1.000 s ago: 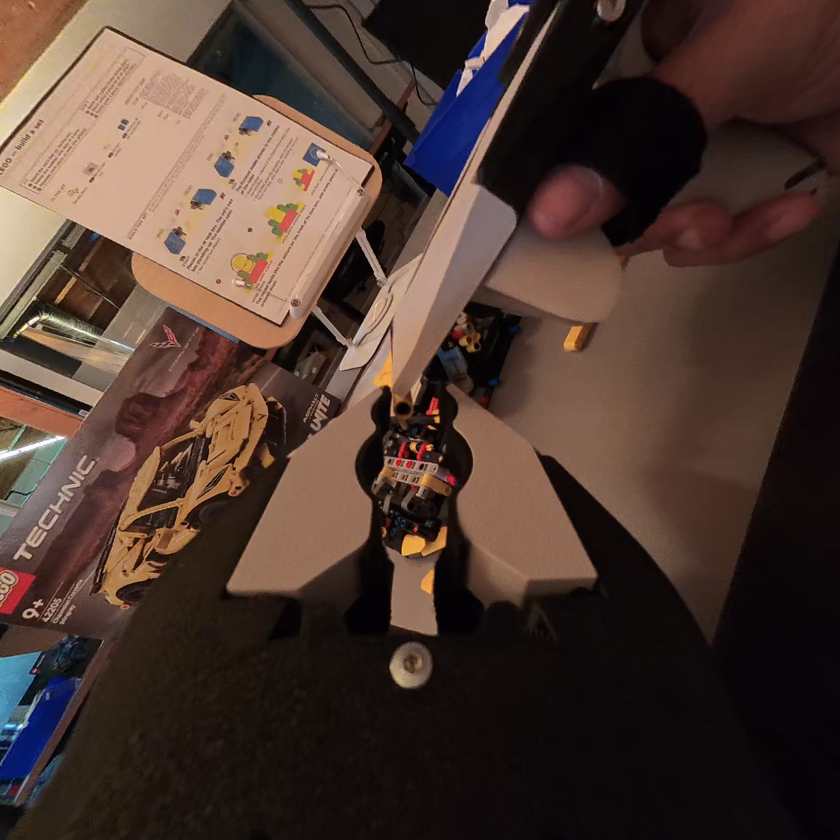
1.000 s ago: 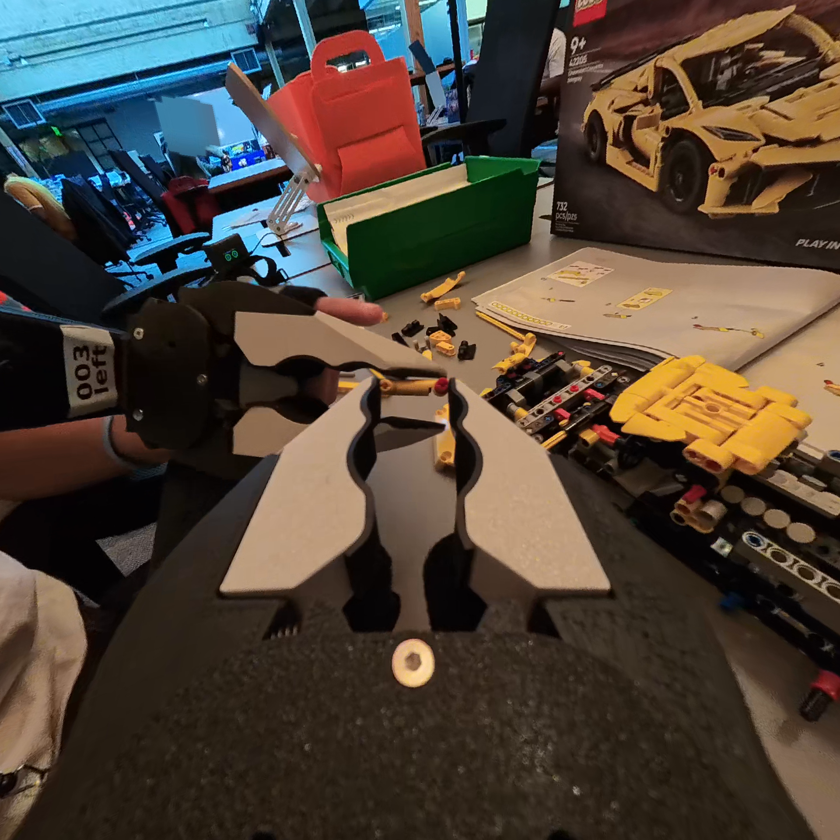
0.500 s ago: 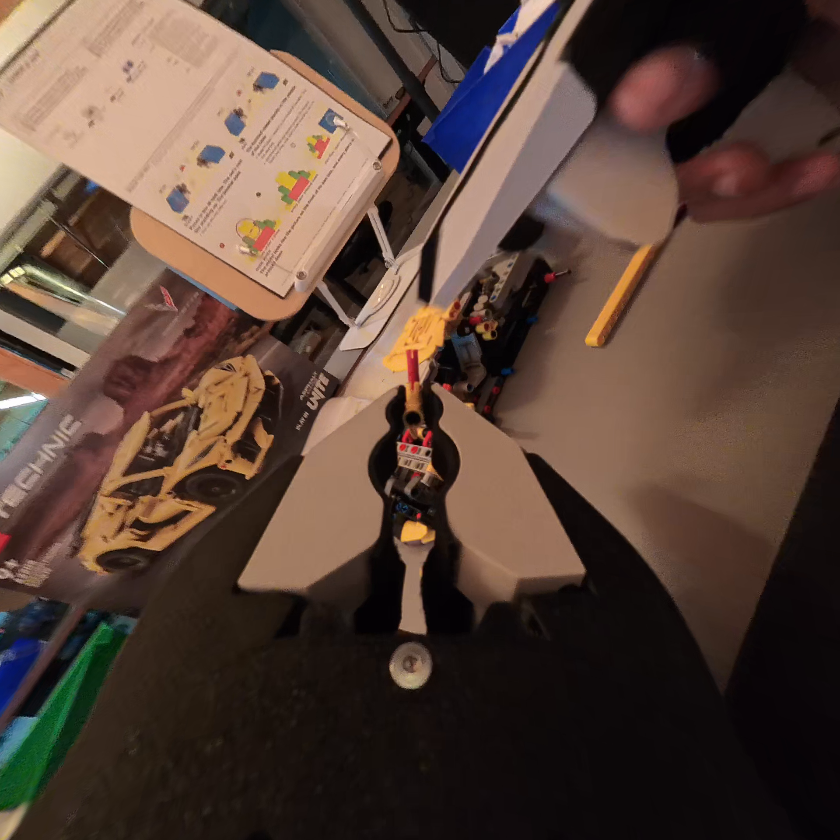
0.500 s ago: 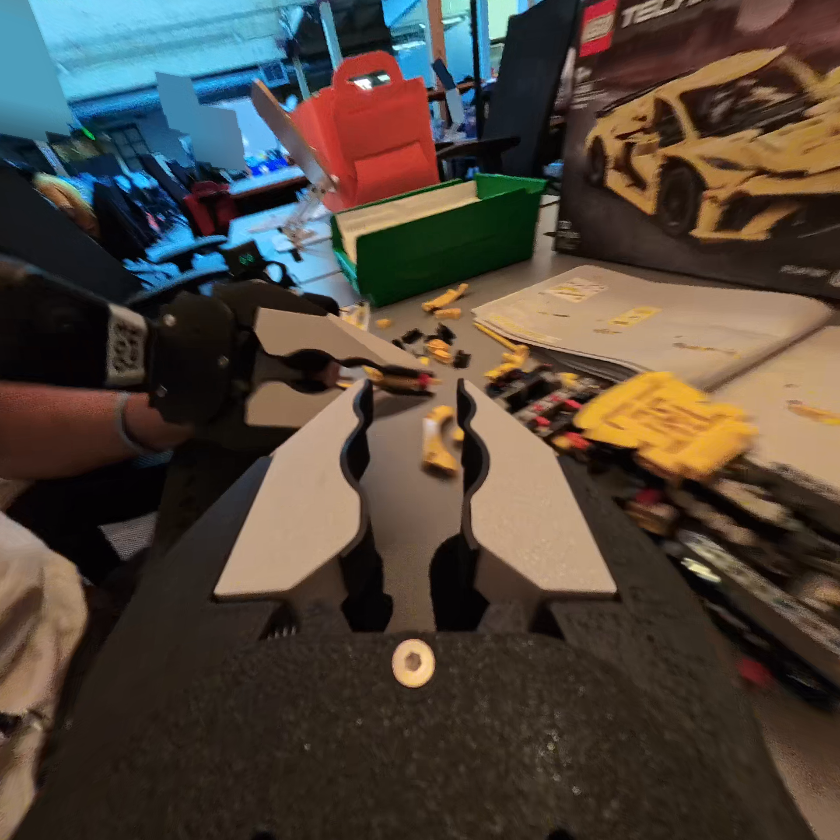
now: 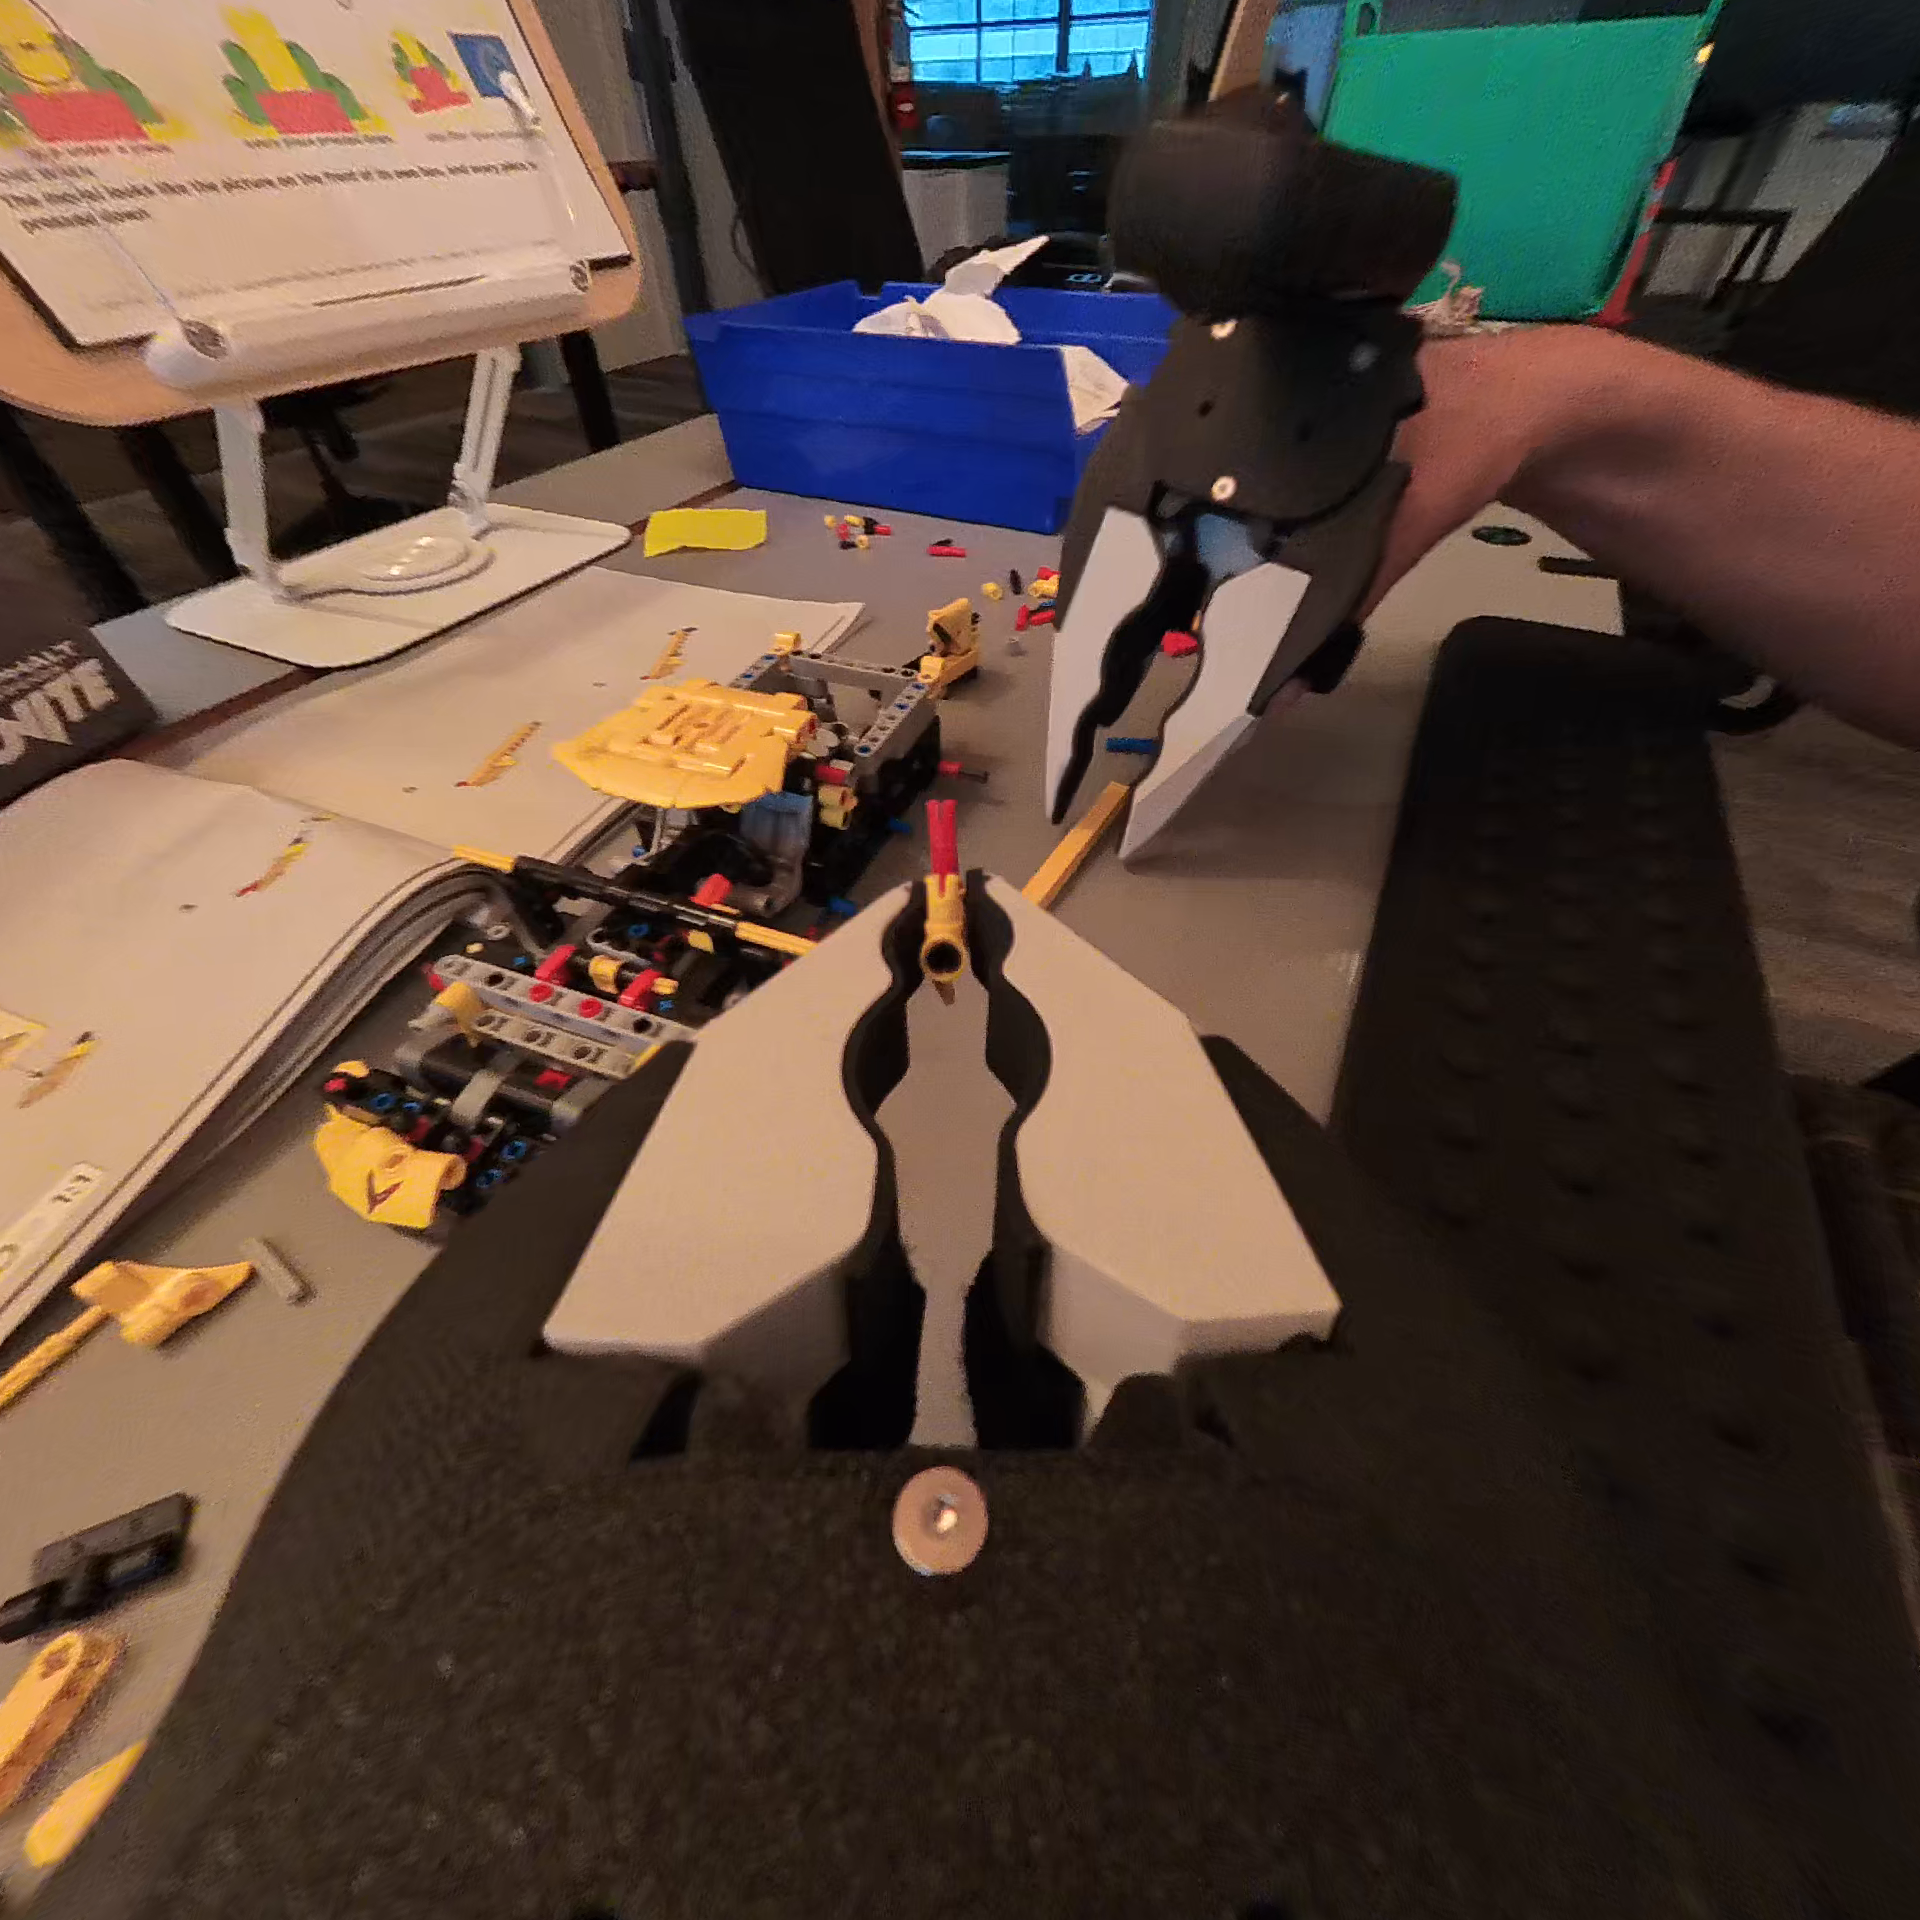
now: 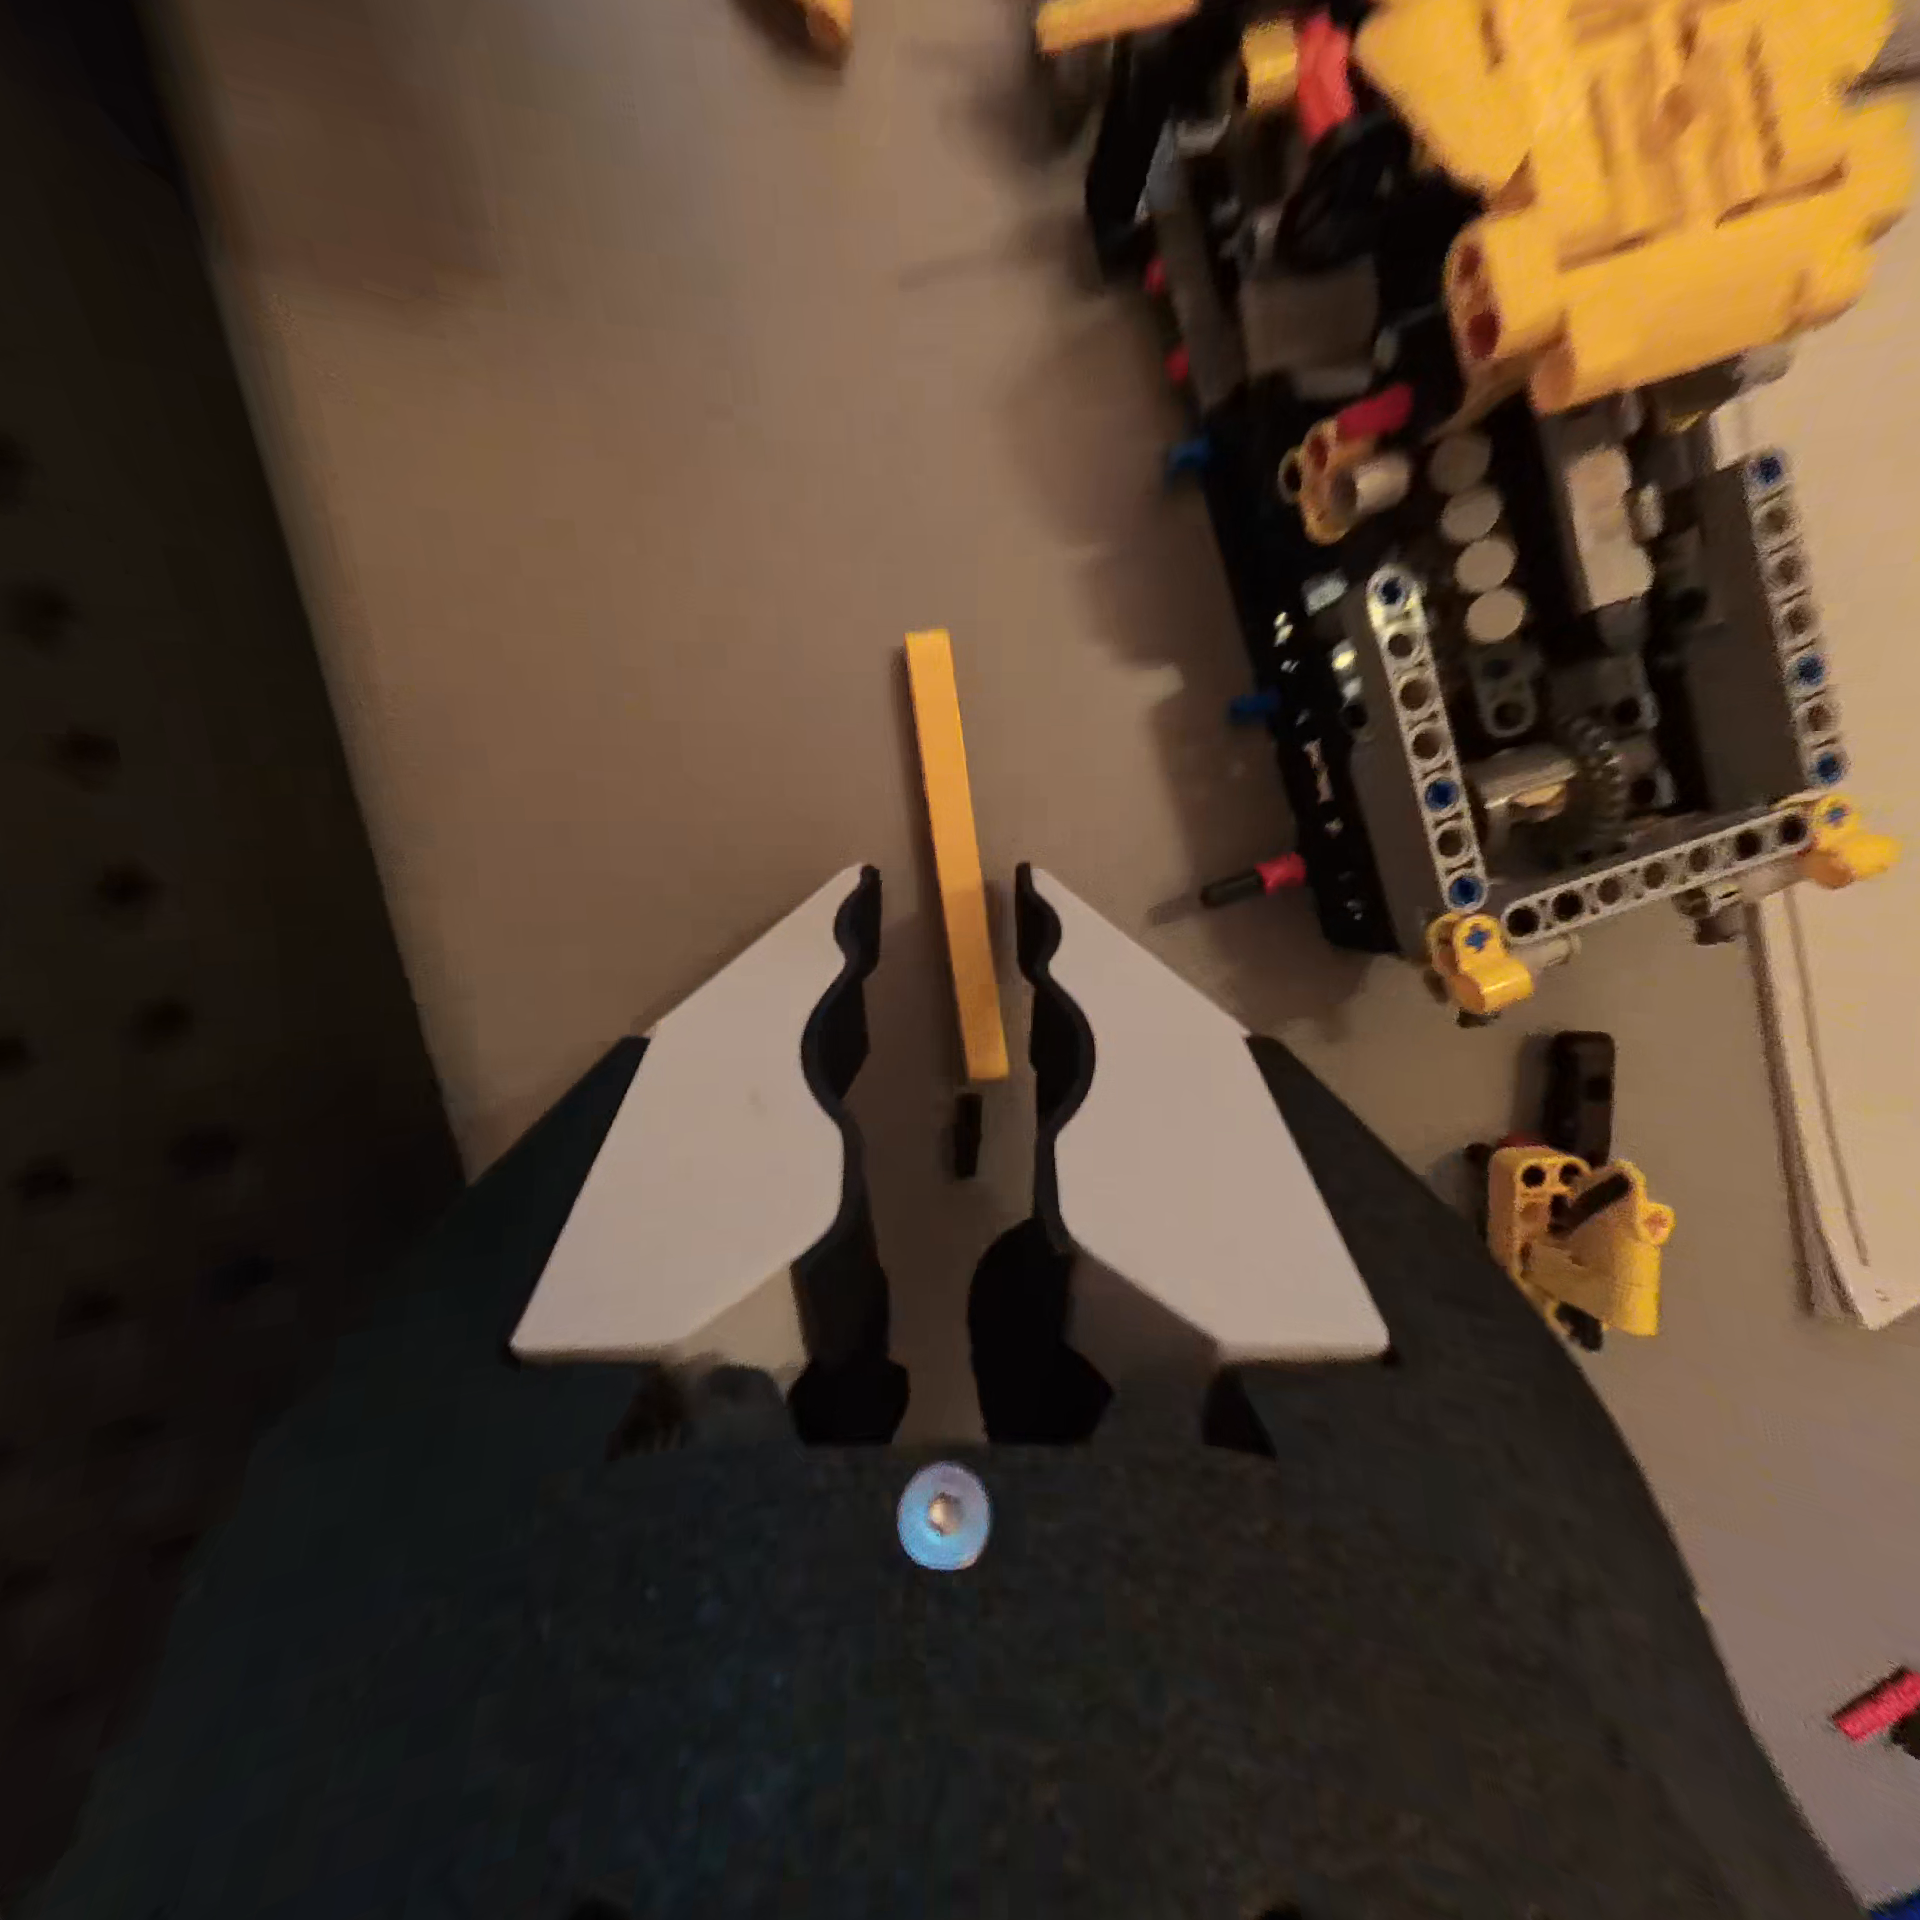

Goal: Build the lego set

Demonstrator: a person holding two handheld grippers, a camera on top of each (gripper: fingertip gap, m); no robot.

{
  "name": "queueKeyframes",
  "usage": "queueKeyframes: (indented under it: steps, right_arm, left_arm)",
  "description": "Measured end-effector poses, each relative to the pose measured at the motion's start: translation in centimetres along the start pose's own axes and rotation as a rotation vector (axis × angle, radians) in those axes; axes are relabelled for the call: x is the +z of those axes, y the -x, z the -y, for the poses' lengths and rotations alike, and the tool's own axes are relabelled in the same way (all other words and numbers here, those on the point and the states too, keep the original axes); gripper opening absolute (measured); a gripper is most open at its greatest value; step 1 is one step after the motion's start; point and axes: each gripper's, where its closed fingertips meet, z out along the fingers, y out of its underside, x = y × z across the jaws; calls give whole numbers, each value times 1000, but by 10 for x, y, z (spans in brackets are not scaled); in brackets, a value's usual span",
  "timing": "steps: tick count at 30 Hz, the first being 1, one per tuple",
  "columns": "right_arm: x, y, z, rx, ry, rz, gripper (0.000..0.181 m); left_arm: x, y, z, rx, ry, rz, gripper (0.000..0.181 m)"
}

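The right gripper (image 6: pixel 945 883) points down at the table with its grey fingers spread and nothing between them. Directly under that gap lies a long, flat yellow plastic beam (image 6: pixel 954 852). Its near end sits between the two fingers, just beyond a small black pin (image 6: pixel 966 1132); its far end runs out past the fingertips. The beam's long axis follows the line of the fingers, so the jaws stand one on each flat side of it, apart from it. My reading is that the coming move is a straight descent and squeeze across the beam's narrow width, with no turn of the wrist needed.

The left gripper (image 5: pixel 943 914) is clenched on a small yellow connector with a red axle (image 5: pixel 942 883), the red end sticking out forward beyond the tips. From it the beam (image 5: pixel 1075 857) lies ahead and slightly right, slanting away. The right gripper (image 5: pixel 1127 821) is much the nearer of the two.

Farther out, to the right gripper's right, stands the half-built yellow, black and grey car chassis (image 6: pixel 1558 665), well clear of the beam, resting partly on an open white instruction booklet (image 5: pixel 260 914).
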Motion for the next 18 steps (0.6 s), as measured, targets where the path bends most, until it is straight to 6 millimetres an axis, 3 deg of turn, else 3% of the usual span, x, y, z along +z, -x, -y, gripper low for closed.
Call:
queueKeyframes:
  steps: [5,11,18]
  right_arm:
    - [-4,-2,-16,90,38,53,23]
    - [-9,28,0,182,-94,207,25]
    - [-12,11,0,72,-125,91,29]
  left_arm:
    - [2,-1,-4,-8,22,-6,7]
    - [2,1,-5,-21,24,-4,7]
    - [3,-1,-7,-28,33,-17,7]
